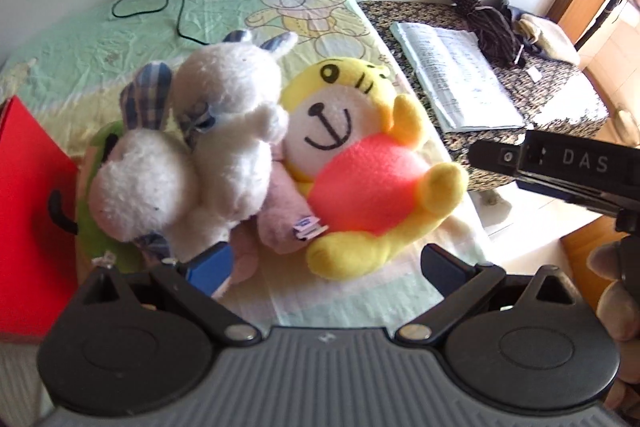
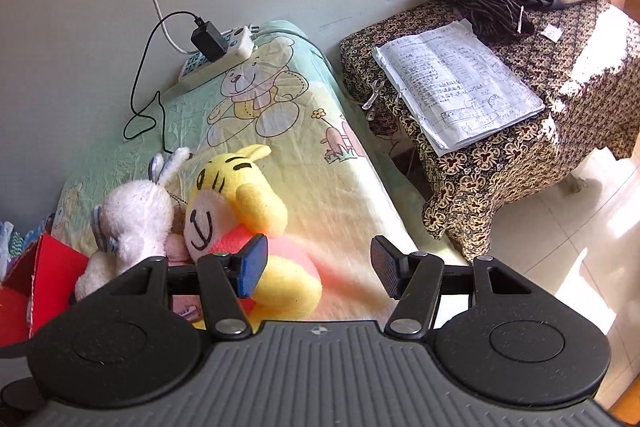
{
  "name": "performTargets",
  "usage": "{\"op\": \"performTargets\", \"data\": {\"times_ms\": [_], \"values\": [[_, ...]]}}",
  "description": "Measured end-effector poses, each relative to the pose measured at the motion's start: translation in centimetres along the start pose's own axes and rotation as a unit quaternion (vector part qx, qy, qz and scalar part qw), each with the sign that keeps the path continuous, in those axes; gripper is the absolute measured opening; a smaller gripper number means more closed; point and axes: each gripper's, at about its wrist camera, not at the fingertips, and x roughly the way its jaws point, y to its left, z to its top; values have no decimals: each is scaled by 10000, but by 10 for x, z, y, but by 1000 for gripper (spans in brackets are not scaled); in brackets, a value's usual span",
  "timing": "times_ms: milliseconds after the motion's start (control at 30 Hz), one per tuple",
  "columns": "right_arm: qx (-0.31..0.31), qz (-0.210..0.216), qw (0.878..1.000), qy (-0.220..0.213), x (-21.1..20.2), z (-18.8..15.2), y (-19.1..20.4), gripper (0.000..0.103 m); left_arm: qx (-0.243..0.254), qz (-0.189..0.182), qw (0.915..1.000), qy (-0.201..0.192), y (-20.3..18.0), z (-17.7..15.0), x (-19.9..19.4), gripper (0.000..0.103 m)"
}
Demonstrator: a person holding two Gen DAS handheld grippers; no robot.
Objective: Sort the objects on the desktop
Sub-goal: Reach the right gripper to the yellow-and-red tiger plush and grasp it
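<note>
Left wrist view, from the left: a red box [image 1: 28, 195] sits at the edge of the bear-print sheet [image 1: 80, 51]. Just beside it a white rabbit toy [image 1: 224, 131] leans on a yellow tiger toy [image 1: 360, 163], a pink toy [image 1: 280, 219] under both with a small tag too blurred to read. The left gripper [image 1: 328, 267] hangs released before the pile, grasping nothing. Further right, a black bar reads "DAS". Right wrist view: the right gripper [image 2: 320, 267] is spread wide, empty, its blue pad [image 2: 252, 267] in front of the tiger; whether they touch is unclear. Handwriting on the open notebook [image 2: 460, 79] is illegible.
</note>
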Motion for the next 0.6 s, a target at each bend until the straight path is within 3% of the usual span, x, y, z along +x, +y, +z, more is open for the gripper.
{"op": "performTargets", "data": {"times_ms": [133,300,533,600], "values": [[137,659,9974,260,20,13,-11,60,-142,-431,9988,-183,-3,10,4,102],[-103,1342,9883,719,53,27,-13,61,-85,-651,9977,196,-12,15,32,102],[-186,2063,9684,1386,94,33,-12,62,-122,-708,9974,89,-10,32,44,102],[-135,2105,9647,1579,104,31,-13,62,-88,-738,9971,134,-10,37,49,102]]}}
